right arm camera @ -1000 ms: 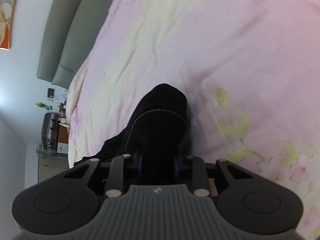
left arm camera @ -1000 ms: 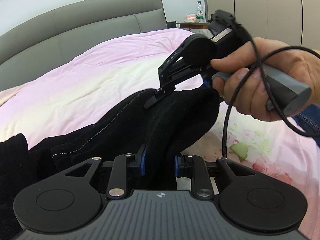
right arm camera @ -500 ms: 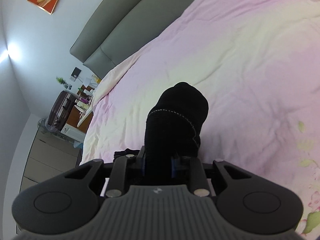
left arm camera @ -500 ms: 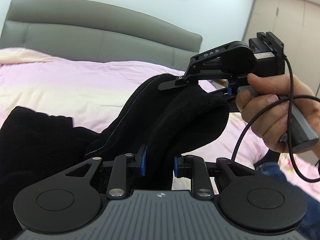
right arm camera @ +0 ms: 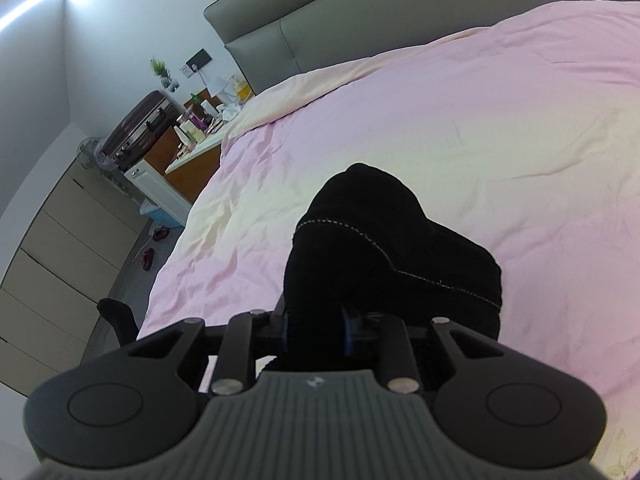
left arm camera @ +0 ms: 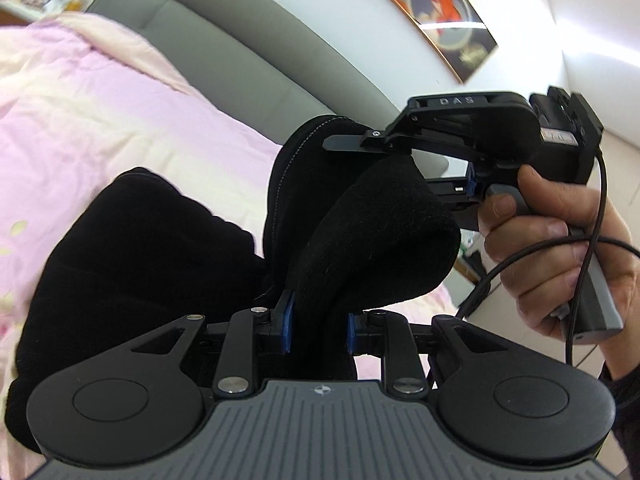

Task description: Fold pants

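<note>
We hold the pants (left arm camera: pixel 376 240) up off the bed (left arm camera: pixel 100 120) with both grippers. Our left gripper (left arm camera: pixel 318 330) is clamped on a thick bunch of the black cloth, which fills the gap between its blue pads (left arm camera: pixel 287 328) and bulges up and forward over them. In the left wrist view the right gripper (left arm camera: pixel 436 158) comes in from the right, level with the top of the raised fold, with the right hand (left arm camera: pixel 560 248) wrapped around its grey handle and a black cable (left arm camera: pixel 592 216) looping across the fingers. A seam of pale stitching runs up the cloth just below that gripper's upper finger.

In its own view the right gripper (right arm camera: pixel 314 330) has black cloth packed between its fingers; its jaws are opening a little, yet the pads press on the cloth. From there the pants (right arm camera: pixel 384 248) rise in a rounded lump over the pink cover (right arm camera: pixel 480 120). More cloth hangs to the left of our left gripper. A grey headboard (right arm camera: pixel 360 28) stands behind.
</note>
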Demonstrator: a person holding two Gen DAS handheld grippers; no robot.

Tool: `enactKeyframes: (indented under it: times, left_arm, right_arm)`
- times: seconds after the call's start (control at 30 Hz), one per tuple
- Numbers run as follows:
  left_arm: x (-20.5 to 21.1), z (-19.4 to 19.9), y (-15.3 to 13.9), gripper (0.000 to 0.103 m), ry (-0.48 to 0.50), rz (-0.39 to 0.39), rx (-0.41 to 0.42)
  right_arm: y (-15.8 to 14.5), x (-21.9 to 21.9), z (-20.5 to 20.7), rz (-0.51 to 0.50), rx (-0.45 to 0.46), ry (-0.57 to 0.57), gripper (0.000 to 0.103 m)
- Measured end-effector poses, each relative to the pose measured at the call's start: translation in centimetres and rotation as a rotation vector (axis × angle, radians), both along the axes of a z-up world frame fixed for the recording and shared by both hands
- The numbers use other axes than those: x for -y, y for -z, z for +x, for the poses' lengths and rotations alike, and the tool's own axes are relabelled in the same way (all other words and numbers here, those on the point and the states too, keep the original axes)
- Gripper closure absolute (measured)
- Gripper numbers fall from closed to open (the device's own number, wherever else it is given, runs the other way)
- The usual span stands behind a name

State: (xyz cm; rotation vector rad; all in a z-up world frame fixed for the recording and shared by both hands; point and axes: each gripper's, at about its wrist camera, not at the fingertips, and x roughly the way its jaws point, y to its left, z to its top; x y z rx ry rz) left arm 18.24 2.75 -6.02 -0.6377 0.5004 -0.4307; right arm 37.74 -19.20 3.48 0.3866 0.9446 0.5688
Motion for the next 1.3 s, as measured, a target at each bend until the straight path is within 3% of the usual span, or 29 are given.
enactKeyframes:
  times: [0.4, 0.57, 0.7, 0.8, 0.93, 1.07, 1.2, 1.27, 1.3]
  left_arm:
    - [-6.7, 0.0, 4.0, 0.076, -0.109, -0.221, -0.110]
    - [-8.4, -0.3, 5.4, 0.076, -0.168, -0.248, -0.135]
    - [-9.2, -0.9, 7.5, 0.075, -0.224, -0.290, -0.236]
    - [-8.7, -0.9, 8.3, 0.075, -0.246, -0.274, -0.282]
    - [-8.5, -0.8, 8.3, 0.073, -0.243, -0.282, -0.279]
    - [-8.6, -0.6, 8.4, 0.073, -0.242, -0.282, -0.283]
    - [-8.9, -0.6, 8.5, 0.073, -0.246, -0.291, -0.296]
    - [-8.8, -0.9, 8.1, 0.072, -0.248, -0.245, -0.286]
    - [-8.5, -1.0, 7.5, 0.071, -0.251, -0.184, -0.274]
  right_arm:
    - [3.4, -12.2, 2.1, -0.118, -0.024, -0.107, 0.081]
    - [5.1, -16.0, 2.6, -0.136, -0.033, -0.165, 0.077]
    - [8.4, -19.0, 3.1, -0.211, -0.061, -0.213, 0.077]
    - [11.2, -20.8, 3.2, -0.288, -0.048, -0.259, 0.074]
    - [10.8, -20.6, 3.0, -0.223, -0.059, -0.253, 0.053]
    - [8.4, -18.7, 1.4, -0.172, -0.025, -0.270, 0.055]
    - [6.2, -15.7, -1.5, -0.237, 0.116, -0.248, 0.055]
    - [6.0, -13.8, -2.8, -0.289, 0.175, -0.199, 0.055]
    - [6.1, -13.0, -3.5, -0.324, 0.205, -0.162, 0.056]
